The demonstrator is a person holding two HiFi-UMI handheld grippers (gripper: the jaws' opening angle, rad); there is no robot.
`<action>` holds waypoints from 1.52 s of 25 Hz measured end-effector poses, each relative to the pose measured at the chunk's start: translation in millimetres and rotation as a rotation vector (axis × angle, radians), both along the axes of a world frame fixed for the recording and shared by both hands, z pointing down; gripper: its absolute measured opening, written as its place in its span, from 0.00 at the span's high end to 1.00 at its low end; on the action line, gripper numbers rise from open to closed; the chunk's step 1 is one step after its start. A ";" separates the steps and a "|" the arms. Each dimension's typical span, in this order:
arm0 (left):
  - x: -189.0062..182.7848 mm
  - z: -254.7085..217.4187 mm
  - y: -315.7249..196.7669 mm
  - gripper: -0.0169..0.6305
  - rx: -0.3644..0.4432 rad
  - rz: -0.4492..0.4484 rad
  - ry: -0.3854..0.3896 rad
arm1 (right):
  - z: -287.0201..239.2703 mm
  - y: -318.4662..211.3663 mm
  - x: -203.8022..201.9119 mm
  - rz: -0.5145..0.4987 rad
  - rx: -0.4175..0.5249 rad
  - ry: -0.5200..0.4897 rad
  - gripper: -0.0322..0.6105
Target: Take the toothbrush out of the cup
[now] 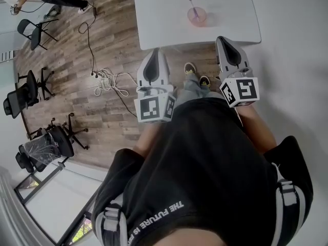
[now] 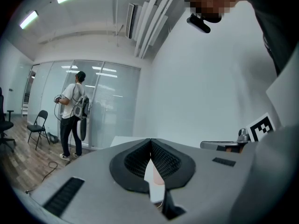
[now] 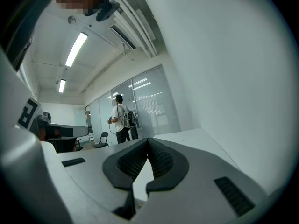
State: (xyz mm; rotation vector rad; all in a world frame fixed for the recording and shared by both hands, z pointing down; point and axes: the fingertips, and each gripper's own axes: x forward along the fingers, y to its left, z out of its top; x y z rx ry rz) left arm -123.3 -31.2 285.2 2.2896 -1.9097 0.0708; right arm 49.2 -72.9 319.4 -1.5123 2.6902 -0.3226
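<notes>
Right now the person stands back from the white table (image 1: 169, 19), both tools held low by the waist. The left gripper (image 1: 155, 53) has its jaws pressed together at the tips with nothing between them, and the right gripper (image 1: 222, 39) is the same, closed and empty. The pink cup (image 1: 198, 16) stands on the table well ahead of both grippers, with the toothbrush (image 1: 191, 3) standing in it, its head leaning away over the rim. Off to the left, cables (image 1: 105, 80) lie tangled on the wooden floor (image 1: 107, 29) near some black chairs (image 1: 31, 88). Another person (image 2: 72, 115) stands by the glass wall (image 2: 112, 106).
</notes>
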 end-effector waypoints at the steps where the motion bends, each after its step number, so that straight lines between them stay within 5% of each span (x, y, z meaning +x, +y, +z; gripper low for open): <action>1: -3.0 -0.5 -5.6 0.95 0.004 0.003 0.002 | -2.3 -5.0 -3.5 -0.001 0.007 0.000 0.93; 18: -46.5 12.3 -79.8 0.95 0.019 0.058 0.051 | -12.7 -68.6 -36.4 0.034 0.032 0.092 0.93; 30: -37.7 36.0 -107.3 0.95 -0.014 0.153 0.065 | -4.8 -84.3 -12.9 0.142 0.040 0.141 0.93; 38: -17.5 91.8 -136.3 0.94 -0.109 0.204 -0.003 | 20.5 -104.3 2.5 0.043 -0.039 0.174 0.93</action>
